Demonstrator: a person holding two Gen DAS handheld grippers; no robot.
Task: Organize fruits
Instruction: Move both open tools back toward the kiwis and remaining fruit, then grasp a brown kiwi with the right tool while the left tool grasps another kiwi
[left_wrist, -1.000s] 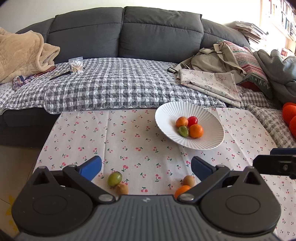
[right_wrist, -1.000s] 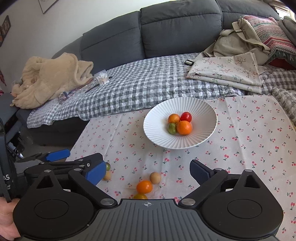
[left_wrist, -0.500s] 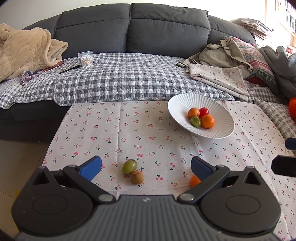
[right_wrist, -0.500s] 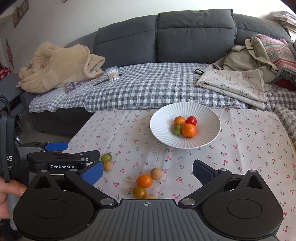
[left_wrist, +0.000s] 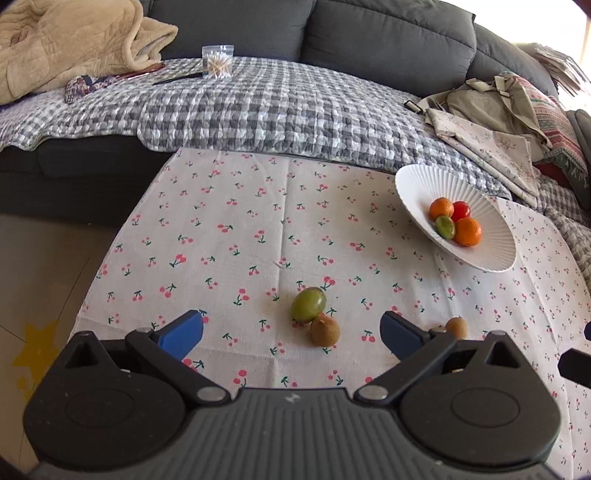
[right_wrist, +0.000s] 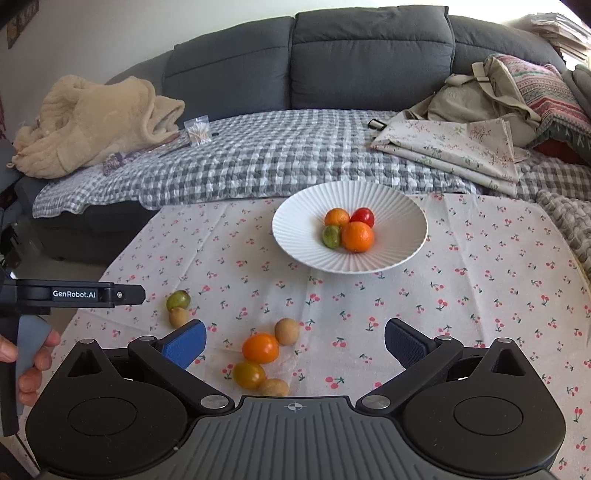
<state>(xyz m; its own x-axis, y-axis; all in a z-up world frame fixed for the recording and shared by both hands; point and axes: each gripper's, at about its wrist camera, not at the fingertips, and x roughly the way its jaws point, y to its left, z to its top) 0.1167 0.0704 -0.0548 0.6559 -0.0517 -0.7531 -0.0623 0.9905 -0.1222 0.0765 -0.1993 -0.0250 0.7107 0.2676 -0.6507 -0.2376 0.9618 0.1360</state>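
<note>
A white ribbed bowl (left_wrist: 413, 181) (right_wrist: 295, 229) on the cherry-print tablecloth holds two oranges, a red fruit and a green fruit. Loose on the cloth lie a green fruit (left_wrist: 308, 304) (right_wrist: 178, 299) touching a brown fruit (left_wrist: 324, 329) (right_wrist: 178, 317). Further right lie an orange fruit (right_wrist: 260, 347), a brown fruit (right_wrist: 287, 331) (left_wrist: 456, 326), a yellow-green fruit (right_wrist: 249, 374) and another brown fruit (right_wrist: 273, 387). My left gripper (left_wrist: 291, 332) is open and empty, just before the green and brown pair. My right gripper (right_wrist: 295, 345) is open and empty over the orange cluster.
A grey sofa with a checked quilt (right_wrist: 280, 155) runs along the table's far edge. On it lie a beige blanket (right_wrist: 96, 122), a cotton-swab box (left_wrist: 218, 61), folded cloth (right_wrist: 454, 147) and a bag (right_wrist: 476, 99). Bare floor (left_wrist: 44, 280) lies left of the table.
My left gripper has moved left and tilted down, bringing the green and brown pair between its fingers. My right gripper has pulled back slightly, showing more of the orange cluster. Both stayed open.
</note>
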